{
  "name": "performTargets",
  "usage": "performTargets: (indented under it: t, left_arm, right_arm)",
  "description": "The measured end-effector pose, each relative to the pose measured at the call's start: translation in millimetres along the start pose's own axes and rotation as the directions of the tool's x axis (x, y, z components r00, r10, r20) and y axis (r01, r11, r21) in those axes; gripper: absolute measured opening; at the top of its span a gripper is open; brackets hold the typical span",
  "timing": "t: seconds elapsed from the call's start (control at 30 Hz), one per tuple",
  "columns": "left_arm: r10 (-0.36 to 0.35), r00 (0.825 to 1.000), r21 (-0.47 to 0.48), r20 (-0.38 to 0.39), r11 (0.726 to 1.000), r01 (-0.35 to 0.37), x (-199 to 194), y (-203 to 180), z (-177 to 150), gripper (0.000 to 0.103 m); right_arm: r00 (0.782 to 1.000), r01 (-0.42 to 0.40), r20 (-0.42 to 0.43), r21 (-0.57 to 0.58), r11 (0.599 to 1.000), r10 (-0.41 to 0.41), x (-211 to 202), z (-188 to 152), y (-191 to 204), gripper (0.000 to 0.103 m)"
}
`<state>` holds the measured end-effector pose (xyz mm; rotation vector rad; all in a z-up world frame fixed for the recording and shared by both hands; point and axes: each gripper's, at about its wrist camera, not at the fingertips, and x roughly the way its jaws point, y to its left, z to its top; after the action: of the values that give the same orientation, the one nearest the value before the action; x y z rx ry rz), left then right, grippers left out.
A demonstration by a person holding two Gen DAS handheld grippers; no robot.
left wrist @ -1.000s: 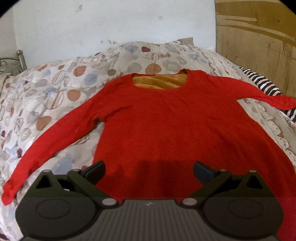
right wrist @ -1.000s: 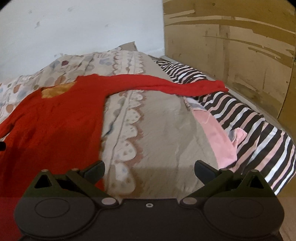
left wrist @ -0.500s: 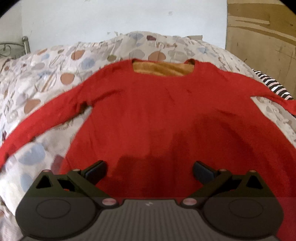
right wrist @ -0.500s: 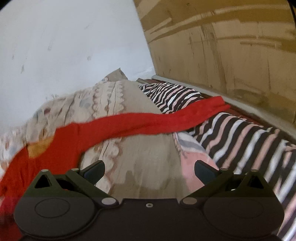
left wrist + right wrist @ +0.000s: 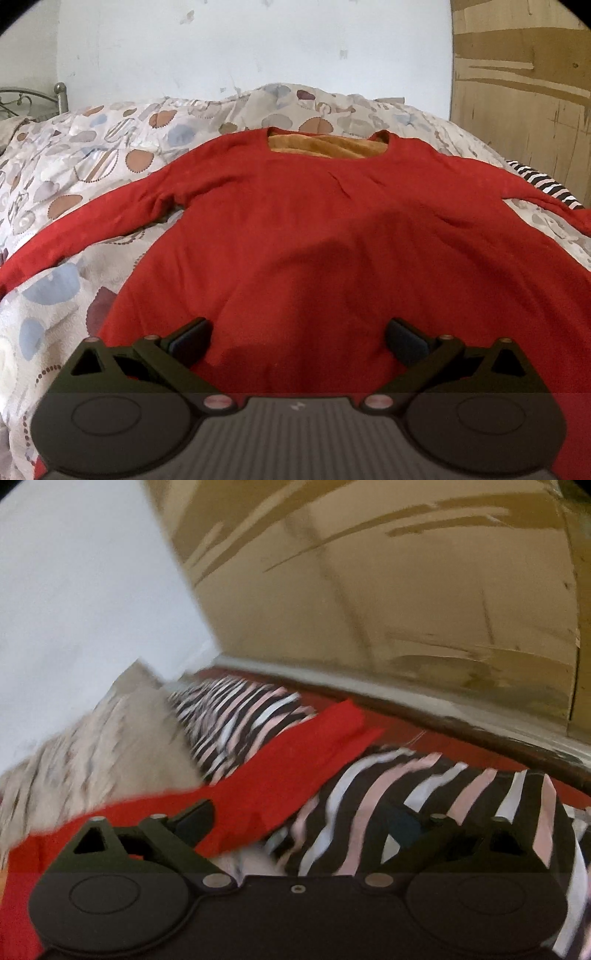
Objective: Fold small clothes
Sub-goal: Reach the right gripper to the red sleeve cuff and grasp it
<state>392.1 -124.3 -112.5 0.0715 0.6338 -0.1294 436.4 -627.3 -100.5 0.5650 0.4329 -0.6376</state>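
A: In the left wrist view, what has been done to the top (image 5: 314,236)?

B: Nothing can be seen folded. The top is laid flat on the quilt (image 5: 74,155), neck away from the camera, both sleeves stretched outward. The left gripper (image 5: 297,338) is held low over the hem with its jaws spread wide; nothing is pinched, though red cloth lies under the gap.

A: And in the right wrist view?

B: The picture is blurred. One sleeve (image 5: 295,760) is seen stretched across a striped cloth (image 5: 424,812) near the wooden panel (image 5: 369,590). The right gripper (image 5: 297,821) is pointed at that sleeve, and its jaws are closing from a wide spread. The sleeve lies by the left finger, but no pad is pressed on it, so it is not yet gripped.

A: So how far along is the task judged to be?

B: At the very start, it would seem. The garment is spread out; the sleeves, then the body, are all left to be folded.
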Motion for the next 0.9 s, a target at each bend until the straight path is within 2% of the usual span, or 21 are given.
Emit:
performTargets:
  t: [0.17,0.23,0.37,0.47,0.53,0.57,0.67,0.73,0.83,0.9]
  left_arm:
    - [0.005,1.000,0.002,0.016,1.000,-0.005,-0.3,-0.7,-3.1,0.103]
    - [0.005,1.000,0.001,0.021,1.000,-0.005,-0.5,-0.3,-4.5,0.103]
    - [0.005,1.000,0.000,0.025,1.000,-0.005,-0.7,-0.5,-5.4,0.103]
    - [0.005,1.000,0.000,0.025,1.000,-0.005,-0.8,0.0,-5.4,0.103]
    - [0.005,1.000,0.000,0.024,1.000,-0.005,-0.8,0.0,-5.4,0.103]
    - [0.004,1.000,-0.001,0.024,1.000,-0.004,-1.0,-0.2,-5.3,0.103]
    - [-0.006,1.000,-0.007,0.016,1.000,0.006,-1.1,1.1,-3.5,0.103]
    - [-0.032,0.999,-0.022,-0.002,0.999,0.032,-2.9,5.8,2.2,0.103]
    - [-0.073,0.997,-0.047,-0.024,0.996,0.072,-8.0,16.9,11.7,0.103]
    - [-0.076,0.997,-0.086,-0.025,0.994,0.073,-13.5,25.3,18.2,0.103]
  right_arm:
    - [0.996,0.062,0.048,0.148,0.987,-0.070,30.1,15.7,-20.5,0.076]
    - [0.995,0.080,0.035,0.207,0.975,-0.089,41.4,21.4,-27.2,0.065]
    - [0.995,0.086,0.014,0.343,0.935,-0.097,59.7,23.5,-41.6,0.054]
    - [0.994,0.092,0.014,0.382,0.920,-0.105,66.2,23.3,-46.2,0.039]
    - [0.996,0.077,0.017,0.393,0.916,-0.091,66.7,23.3,-46.6,0.009]
    - [0.995,0.075,0.025,0.392,0.917,-0.092,65.4,23.6,-45.0,0.008]
    - [0.993,0.055,0.079,0.323,0.945,-0.085,55.9,28.7,-30.9,0.006]
    - [0.992,0.038,0.113,0.219,0.975,-0.064,45.4,35.9,-12.6,0.006]
    - [0.986,-0.018,0.167,0.048,0.999,0.010,22.2,48.3,24.5,0.006]
    - [0.976,-0.069,0.203,-0.060,0.996,0.080,2.4,55.1,54.3,0.005]
